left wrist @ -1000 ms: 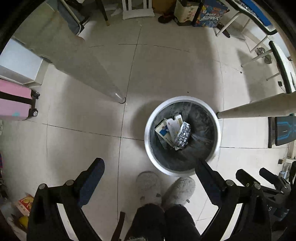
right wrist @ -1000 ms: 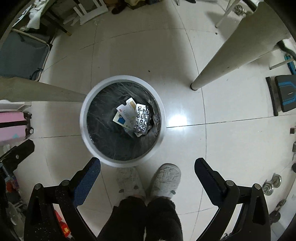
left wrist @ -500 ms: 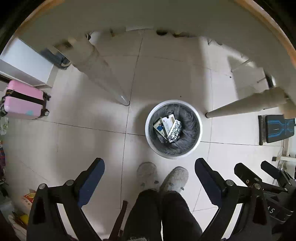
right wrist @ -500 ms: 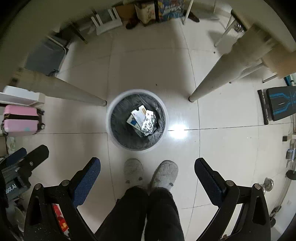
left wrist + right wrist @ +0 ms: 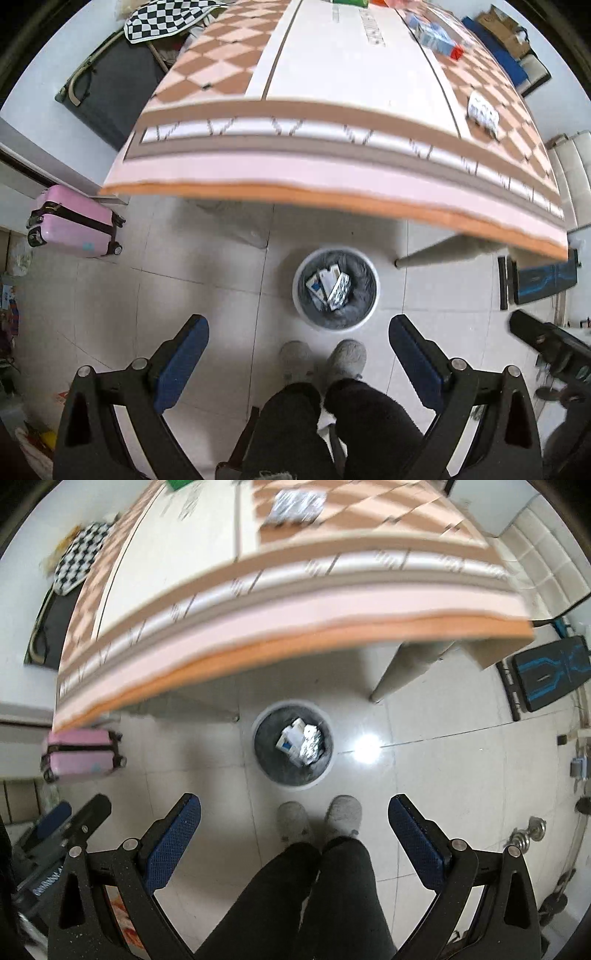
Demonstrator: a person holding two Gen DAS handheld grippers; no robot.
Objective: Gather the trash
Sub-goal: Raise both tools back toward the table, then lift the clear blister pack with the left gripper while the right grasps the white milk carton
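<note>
1. Standing at the left of the floor is one pink suitcase (image 5: 75,223), on its side below the table edge; its far end blurs in the right wrist view.
2. Hanging above the tiles with nothing between its fingers, the left gripper (image 5: 297,341) has its two blue pads (image 5: 181,363) spread wide.
3. Pointing toward the bin are two grey slippers (image 5: 323,356) and two dark trouser legs, the legs cut off by the bottom of the frame.
4. Sitting on the floor just ahead of the slippers, near the table's front edge, is one round trash bin (image 5: 336,291) with a white rim and dark liner.
5. Lying inside it is the collected trash (image 5: 328,286): at least two white-and-blue cartons and one foil blister pack, overlapping so that an exact count is hard.
6. Resting on the one checked table (image 5: 332,155) are more pieces: one foil blister pack (image 5: 482,110) near the right side and one blue-and-white box (image 5: 437,38) farther back; the items at the far edge are cut off.
7. Held equally wide and empty is the right gripper (image 5: 293,818), also above the floor.
8. Showing below the tabletop on the right is one pale table leg (image 5: 400,672); the left leg is blurred and in shadow.
</note>
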